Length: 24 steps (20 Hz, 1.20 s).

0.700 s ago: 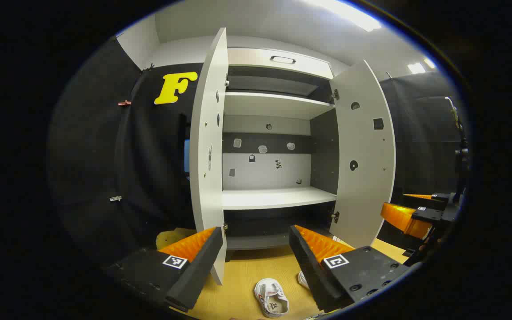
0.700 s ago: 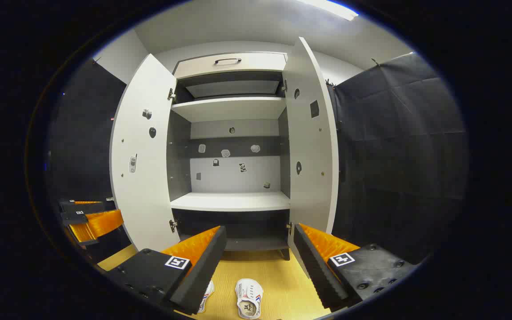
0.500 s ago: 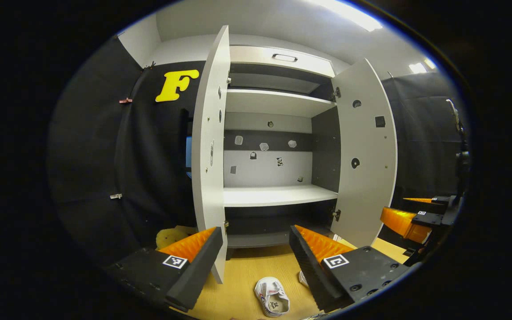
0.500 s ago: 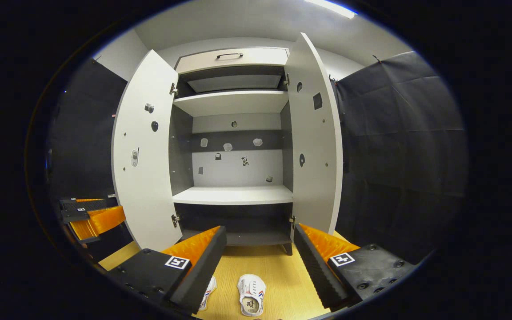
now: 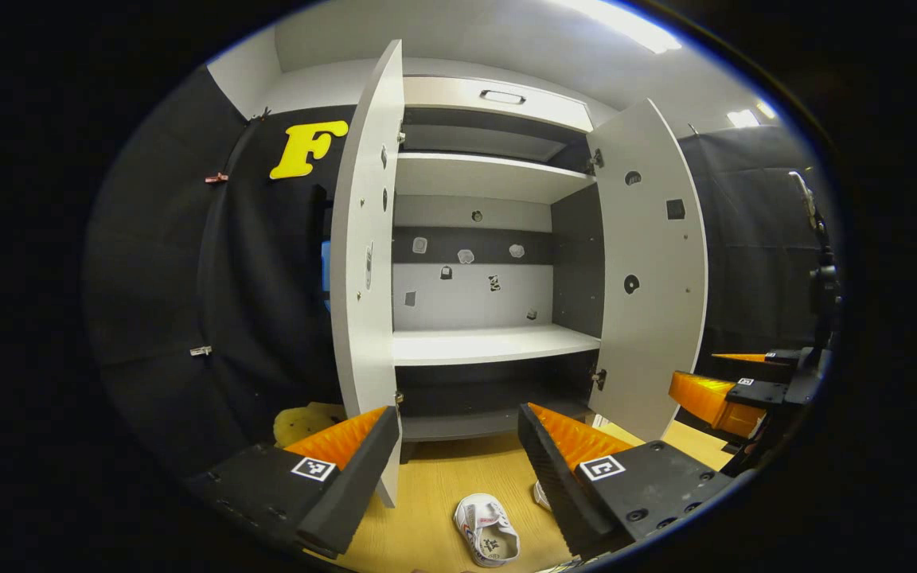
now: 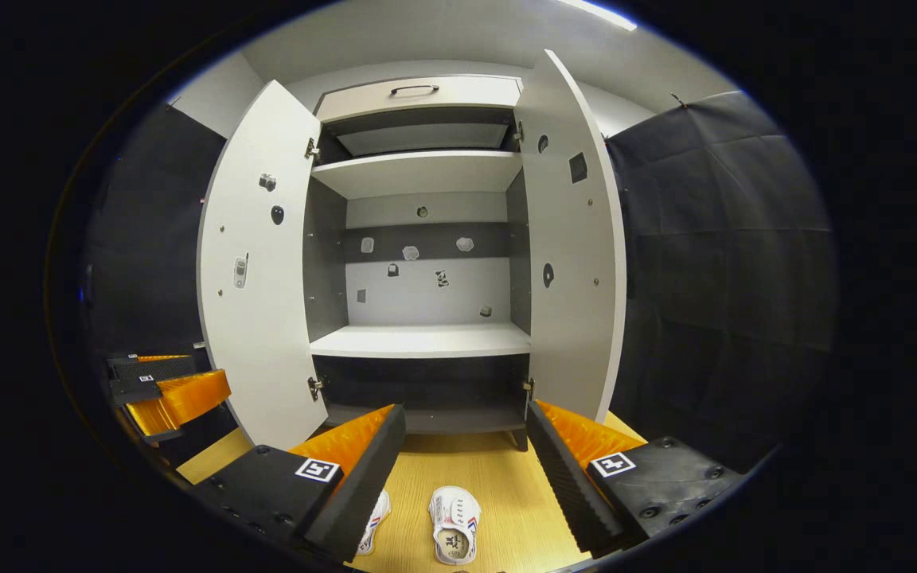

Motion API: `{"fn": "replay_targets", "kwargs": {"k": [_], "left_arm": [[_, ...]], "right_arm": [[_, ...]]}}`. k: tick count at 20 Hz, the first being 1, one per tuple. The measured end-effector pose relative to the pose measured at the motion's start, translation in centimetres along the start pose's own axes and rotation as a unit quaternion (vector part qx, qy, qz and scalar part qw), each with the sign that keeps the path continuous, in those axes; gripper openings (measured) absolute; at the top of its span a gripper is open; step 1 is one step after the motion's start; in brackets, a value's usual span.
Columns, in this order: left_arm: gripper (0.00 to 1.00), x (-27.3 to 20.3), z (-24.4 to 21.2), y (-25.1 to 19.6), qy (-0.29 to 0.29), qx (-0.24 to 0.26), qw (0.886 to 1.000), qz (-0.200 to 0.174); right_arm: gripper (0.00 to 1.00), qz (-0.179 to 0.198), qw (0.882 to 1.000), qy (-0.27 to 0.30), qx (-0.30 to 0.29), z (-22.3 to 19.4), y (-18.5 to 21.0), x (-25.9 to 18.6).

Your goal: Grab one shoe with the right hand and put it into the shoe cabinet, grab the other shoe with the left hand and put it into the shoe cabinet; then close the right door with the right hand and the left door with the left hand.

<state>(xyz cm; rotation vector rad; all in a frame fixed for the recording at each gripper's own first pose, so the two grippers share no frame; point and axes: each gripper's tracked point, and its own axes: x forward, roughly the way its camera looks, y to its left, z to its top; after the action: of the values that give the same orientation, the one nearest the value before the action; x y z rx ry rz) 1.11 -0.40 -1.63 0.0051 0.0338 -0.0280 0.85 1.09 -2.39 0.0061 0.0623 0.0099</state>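
The shoe cabinet [image 6: 419, 263] stands with both doors wide open and its shelves bare. Two white shoes lie on the wooden floor [image 6: 498, 485] in front of it. The right tool [image 6: 465, 446] hangs released above them, one shoe [image 6: 456, 535] between its fingers, the other shoe [image 6: 372, 521] partly behind its left finger. The left tool [image 5: 458, 450] is released too, above the same pair.

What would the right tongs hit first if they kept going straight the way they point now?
Probably nothing close. The right tongs stand open and aim into the open shoe cabinet, above the shoes on the floor. They would likely reach its lower shelf or back wall, though depth is unclear.
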Motion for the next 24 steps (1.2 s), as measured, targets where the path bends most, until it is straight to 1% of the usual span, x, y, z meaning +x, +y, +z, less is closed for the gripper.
{"fn": "replay_targets", "kwargs": {"k": [4,7,10,13,15,20,22,24], "left_arm": [[0.95,0.5,-0.4,0.2,0.005,-0.008,1.0,-0.002],[0.95,0.8,-0.5,0.3,0.005,-0.004,1.0,-0.001],[0.95,0.9,-0.8,0.4,0.004,0.004,1.0,-0.002],[0.95,0.7,-1.4,0.5,0.008,0.001,1.0,-0.006],[0.95,0.4,-1.5,1.3,0.002,0.006,1.0,0.005],[0.95,0.2,-3.2,1.9,0.015,0.011,1.0,0.004],[0.95,0.3,-4.0,2.1,0.023,0.011,1.0,0.004],[0.95,0.1,-4.7,2.3,0.032,0.012,0.999,0.008]], "right_arm": [[0.98,-0.001,1.0,0.017,0.004,-1.4,0.0,0.2],[0.98,-0.004,0.999,0.038,0.012,-2.9,-0.1,0.5],[0.99,-0.001,0.997,0.07,0.011,-5.3,0.2,0.8],[0.99,0.007,0.995,0.104,-0.003,-8.8,0.7,1.0],[0.99,0.014,0.991,0.131,0.001,-11.5,1.0,1.0],[0.99,0.032,0.979,0.197,0.025,-18.3,2.8,1.5],[0.99,0.046,0.973,0.224,0.023,-20.9,3.9,1.6],[0.99,0.069,0.963,0.258,0.014,-23.9,5.2,1.4]]}}
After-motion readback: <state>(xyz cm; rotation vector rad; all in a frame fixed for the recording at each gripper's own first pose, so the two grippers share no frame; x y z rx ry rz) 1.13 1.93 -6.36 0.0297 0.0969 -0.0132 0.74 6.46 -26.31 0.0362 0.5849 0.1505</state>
